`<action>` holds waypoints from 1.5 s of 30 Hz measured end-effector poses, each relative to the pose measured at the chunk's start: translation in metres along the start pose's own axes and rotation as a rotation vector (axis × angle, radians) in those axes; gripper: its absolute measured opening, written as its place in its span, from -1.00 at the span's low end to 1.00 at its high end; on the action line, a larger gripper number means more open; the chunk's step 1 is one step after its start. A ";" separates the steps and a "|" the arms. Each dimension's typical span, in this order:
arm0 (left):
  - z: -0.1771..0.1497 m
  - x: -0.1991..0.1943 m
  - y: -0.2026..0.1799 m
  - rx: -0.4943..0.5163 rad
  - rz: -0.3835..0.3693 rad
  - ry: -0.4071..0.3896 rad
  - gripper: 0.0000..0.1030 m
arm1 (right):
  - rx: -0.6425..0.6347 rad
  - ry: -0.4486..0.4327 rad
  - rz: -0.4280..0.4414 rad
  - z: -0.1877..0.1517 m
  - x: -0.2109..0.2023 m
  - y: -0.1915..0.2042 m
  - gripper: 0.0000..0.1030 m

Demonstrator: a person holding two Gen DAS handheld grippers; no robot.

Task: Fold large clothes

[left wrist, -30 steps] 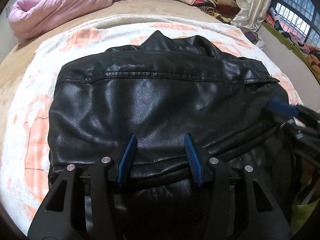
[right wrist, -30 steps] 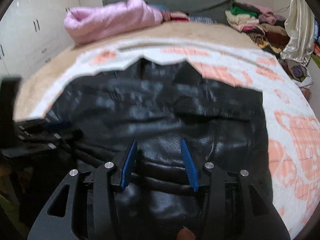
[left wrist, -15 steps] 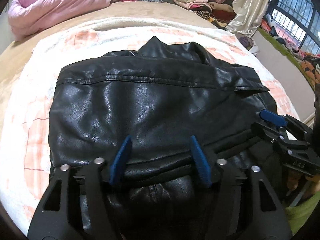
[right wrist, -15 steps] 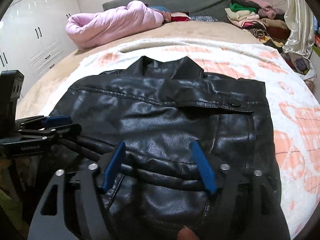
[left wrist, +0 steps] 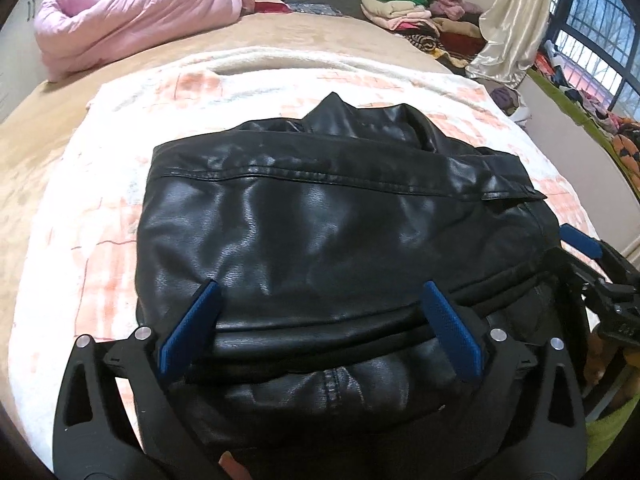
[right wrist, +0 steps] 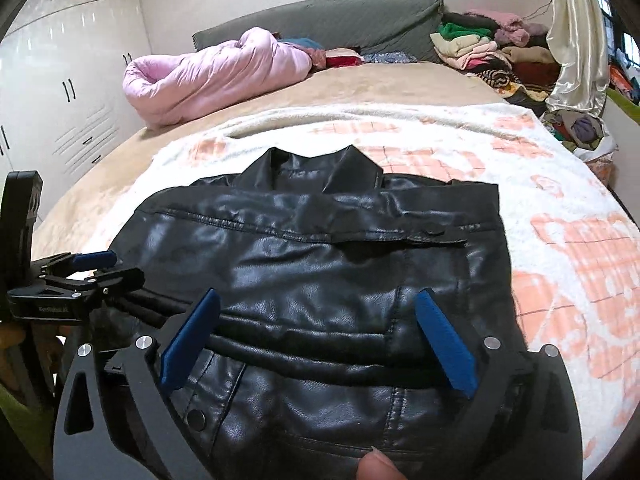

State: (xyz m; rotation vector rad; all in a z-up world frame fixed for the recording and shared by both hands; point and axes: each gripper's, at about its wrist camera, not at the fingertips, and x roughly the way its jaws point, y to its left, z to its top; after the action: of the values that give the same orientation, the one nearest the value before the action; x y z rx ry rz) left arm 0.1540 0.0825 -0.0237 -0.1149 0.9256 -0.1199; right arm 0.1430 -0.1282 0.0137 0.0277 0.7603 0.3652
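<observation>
The left gripper [left wrist: 318, 320] is spreading its blue fingers [left wrist: 188, 332] wide; they are pressing on nothing, though the near folded edge of the black leather jacket [left wrist: 320, 216] is bulging up between them. The right gripper [right wrist: 318, 338] is doing the same: its fingers [right wrist: 444, 344] are opening wide with a stack of dark folds lying between them, no pad pinching it. In the right wrist view, a fingertip of the person is showing at the bottom edge.

Ahead of both pairs of fingers, the jacket is lying as a broad folded block on the white and orange blanket [right wrist: 560, 248] that is covering the bed [right wrist: 400, 84]. Its long axis is running crosswise to the fingers, from one gripper's side to the other, and its collar [right wrist: 312, 168] is pointing away at the far edge. Each gripper is sitting at the near hem, the left towards the jacket's left end and the right towards its right end, so neither looks clearly nearer; each is showing at the edge of the other's view.

Any further fold would probably have to run across that long axis, from one end towards the other.

Further out, a pink quilt [right wrist: 208, 72] and a pile of folded clothes [right wrist: 480, 48] are resting at the head of the bed, well apart from the jacket.
</observation>
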 end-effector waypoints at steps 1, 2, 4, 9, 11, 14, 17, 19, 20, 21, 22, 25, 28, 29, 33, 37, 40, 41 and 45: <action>0.000 0.000 0.000 -0.001 0.003 0.001 0.82 | -0.001 -0.003 -0.004 0.000 -0.001 0.000 0.91; 0.000 -0.001 0.001 -0.002 0.005 0.001 0.82 | 0.000 -0.005 -0.005 0.000 -0.002 0.000 0.91; 0.001 -0.003 0.002 -0.005 0.004 -0.003 0.82 | 0.002 -0.006 -0.007 0.001 -0.003 0.001 0.91; 0.001 -0.010 0.001 0.003 0.019 -0.020 0.82 | -0.013 -0.012 -0.010 0.002 -0.006 0.007 0.92; 0.002 -0.013 0.002 0.004 0.022 -0.026 0.82 | -0.023 -0.016 -0.007 0.004 -0.008 0.010 0.91; 0.002 -0.019 0.001 0.004 0.019 -0.042 0.82 | -0.036 -0.026 -0.009 0.005 -0.010 0.014 0.91; 0.003 -0.024 0.000 0.003 0.014 -0.054 0.82 | -0.041 -0.041 -0.003 0.007 -0.015 0.017 0.92; 0.004 -0.028 0.000 0.003 0.013 -0.064 0.82 | -0.044 -0.050 0.001 0.008 -0.019 0.018 0.92; 0.004 -0.030 0.000 0.003 0.011 -0.067 0.82 | -0.047 -0.055 0.004 0.009 -0.021 0.019 0.92; 0.005 -0.032 0.000 0.002 0.011 -0.071 0.82 | -0.049 -0.059 0.003 0.010 -0.022 0.021 0.92; 0.005 -0.033 0.000 0.002 0.010 -0.074 0.82 | -0.050 -0.064 0.003 0.011 -0.025 0.021 0.91; 0.006 -0.039 -0.002 0.009 0.008 -0.089 0.82 | -0.053 -0.072 0.004 0.011 -0.029 0.023 0.91; 0.006 -0.045 -0.005 0.020 0.016 -0.106 0.82 | -0.053 -0.079 0.006 0.011 -0.036 0.022 0.91; 0.006 -0.046 -0.005 0.021 0.018 -0.109 0.82 | -0.053 -0.082 0.007 0.011 -0.038 0.022 0.92; 0.006 -0.057 -0.009 0.017 0.020 -0.134 0.82 | -0.058 -0.098 0.003 0.010 -0.049 0.021 0.91; 0.005 -0.069 -0.019 0.034 0.022 -0.164 0.82 | -0.059 -0.112 0.005 0.008 -0.060 0.019 0.92; 0.004 -0.078 -0.024 0.044 0.025 -0.183 0.82 | -0.067 -0.114 0.000 0.004 -0.069 0.018 0.92; 0.004 -0.080 -0.025 0.045 0.023 -0.185 0.82 | -0.067 -0.113 0.001 0.003 -0.071 0.017 0.92; -0.002 -0.088 -0.034 0.060 0.035 -0.197 0.82 | -0.063 -0.112 0.005 -0.003 -0.080 0.013 0.92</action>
State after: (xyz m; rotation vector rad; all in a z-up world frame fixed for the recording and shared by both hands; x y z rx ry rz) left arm 0.0985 0.0627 0.0496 -0.0538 0.7270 -0.1013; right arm 0.0837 -0.1432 0.0673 -0.0093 0.6381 0.3885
